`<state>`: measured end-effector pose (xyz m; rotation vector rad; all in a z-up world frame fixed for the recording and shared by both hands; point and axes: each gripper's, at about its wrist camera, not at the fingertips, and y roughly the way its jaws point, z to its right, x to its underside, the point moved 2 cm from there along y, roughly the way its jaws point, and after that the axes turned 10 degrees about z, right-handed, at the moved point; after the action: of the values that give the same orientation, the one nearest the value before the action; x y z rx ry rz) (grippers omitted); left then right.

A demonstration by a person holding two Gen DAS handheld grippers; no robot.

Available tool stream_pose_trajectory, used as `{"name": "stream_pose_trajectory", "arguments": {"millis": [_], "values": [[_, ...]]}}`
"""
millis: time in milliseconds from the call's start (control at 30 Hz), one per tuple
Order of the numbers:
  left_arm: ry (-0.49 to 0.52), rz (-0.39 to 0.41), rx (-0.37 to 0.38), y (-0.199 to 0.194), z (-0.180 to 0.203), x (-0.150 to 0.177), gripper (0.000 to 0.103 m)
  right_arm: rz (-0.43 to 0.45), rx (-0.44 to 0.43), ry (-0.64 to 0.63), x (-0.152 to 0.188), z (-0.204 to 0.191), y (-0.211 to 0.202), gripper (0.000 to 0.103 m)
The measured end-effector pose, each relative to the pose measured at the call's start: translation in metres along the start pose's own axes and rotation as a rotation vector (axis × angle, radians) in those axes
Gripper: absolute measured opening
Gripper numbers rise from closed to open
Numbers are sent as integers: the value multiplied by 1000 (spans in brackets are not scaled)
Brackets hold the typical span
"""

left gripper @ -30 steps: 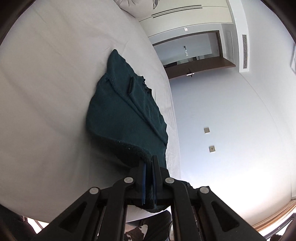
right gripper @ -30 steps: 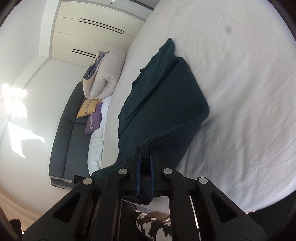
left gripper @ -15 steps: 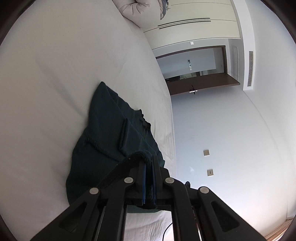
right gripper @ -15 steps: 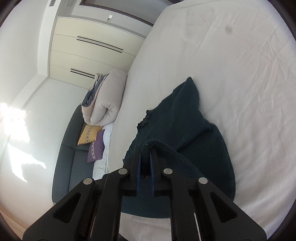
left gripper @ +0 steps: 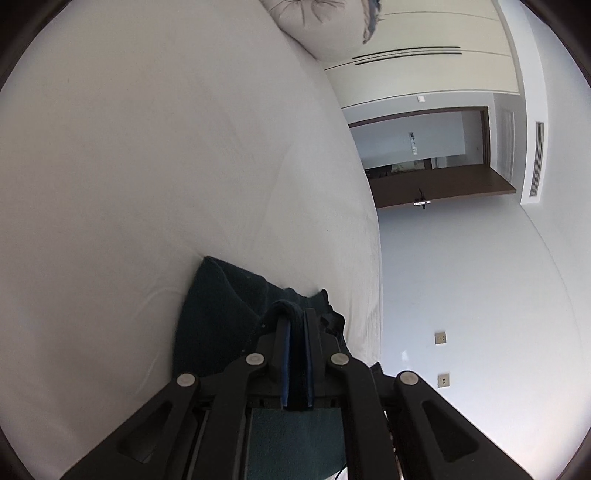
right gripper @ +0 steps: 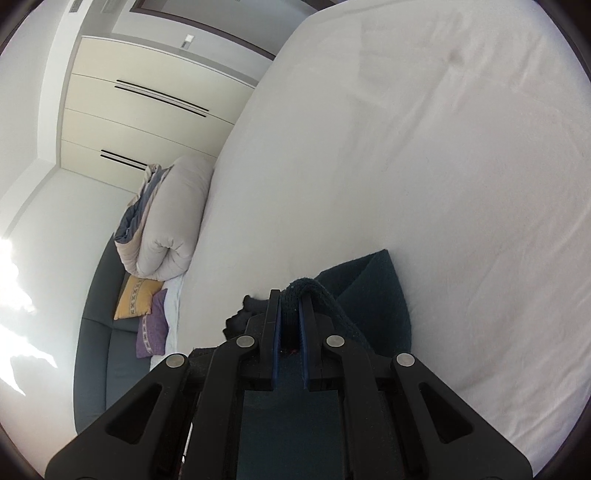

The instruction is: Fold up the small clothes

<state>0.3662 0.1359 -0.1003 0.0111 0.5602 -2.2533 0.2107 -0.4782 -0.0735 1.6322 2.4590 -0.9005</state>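
Jaws of the left gripper (left gripper: 296,323) clamped together on a thick rolled hem of the dark teal garment (left gripper: 218,314), blue pads pressed against the cloth on both sides. Seen from the left wrist: hem looped up over the fingertips, rest of the garment spread flat beneath and ahead, its far corner pointing onto the white bed (left gripper: 147,166). Lying close to the bed's side edge, frayed dark cloth reaching toward that edge at the right of the gripper. Folded pale duvet (left gripper: 325,26) at the far end of the bed. Beyond the edge, a white wall with two small sockets (left gripper: 440,338), a brown door (left gripper: 443,184) standing open, cream wardrobe doors (left gripper: 424,70) above.

Jaws of the right gripper (right gripper: 291,308) likewise closed tight on the same hem, a fat dark roll of fabric arched over the tips and trailing off to the right. Seen from the right wrist: garment (right gripper: 373,295) folded over itself, a doubled teal flap lying on the bed (right gripper: 406,147) just right of the gripper, a crumpled darker bit at the left near the bed's side edge. Wide stretch of sheet ahead, lightly creased. Rolled duvet (right gripper: 173,221) at the far left corner of the bed, resting against a dark grey sofa (right gripper: 96,350) with a yellow cushion (right gripper: 135,297) and a purple cushion (right gripper: 151,325). Cream wardrobe doors (right gripper: 147,103) behind.
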Motion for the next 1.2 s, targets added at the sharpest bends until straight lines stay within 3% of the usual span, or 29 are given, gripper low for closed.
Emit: {"name": "stream_pose_trajectory", "arguments": {"millis": [67,100,133,167,200,267,333,400,500,700,833,933,967,1000,1133,1167,1200], "values": [[-18,28,-31,3,-14,-3,13,-5,47,40,-8,14,21,9],[-30,23,-25,2,-20,-2,22,-4,67,45,-10,20,28,19],[-30,14,-24,1,-25,1,26,14,94,32,-13,23,33,47],[-19,8,-39,-2,-28,4,34,42,111,10,-15,24,34,68],[0,6,-52,-6,-29,8,35,75,110,-5,-16,23,32,91],[51,6,-56,-15,-26,18,35,127,70,-7,-20,22,25,91],[113,-1,-68,-22,-19,31,46,99,56,-5,-21,21,23,91],[196,11,-97,-28,-10,44,63,78,47,-38,-17,16,18,91],[320,20,-130,-34,6,63,70,62,83,-158,-3,0,7,91],[551,8,-191,-43,18,109,71,55,127,-286,44,-7,-31,90],[568,14,-212,-46,4,115,70,47,150,-320,85,4,-65,90],[581,25,-235,-48,-1,115,52,45,170,-340,99,15,-80,88],[587,30,-250,-50,-2,114,35,44,182,-338,102,16,-82,88],[594,32,-268,-51,-4,114,24,45,183,-336,107,22,-91,88],[624,45,-288,-59,-7,116,16,49,196,-341,113,24,-100,83],[631,51,-293,-61,-6,117,5,45,195,-348,111,24,-100,82],[635,55,-293,-63,-5,119,6,42,198,-358,112,23,-100,80]]}}
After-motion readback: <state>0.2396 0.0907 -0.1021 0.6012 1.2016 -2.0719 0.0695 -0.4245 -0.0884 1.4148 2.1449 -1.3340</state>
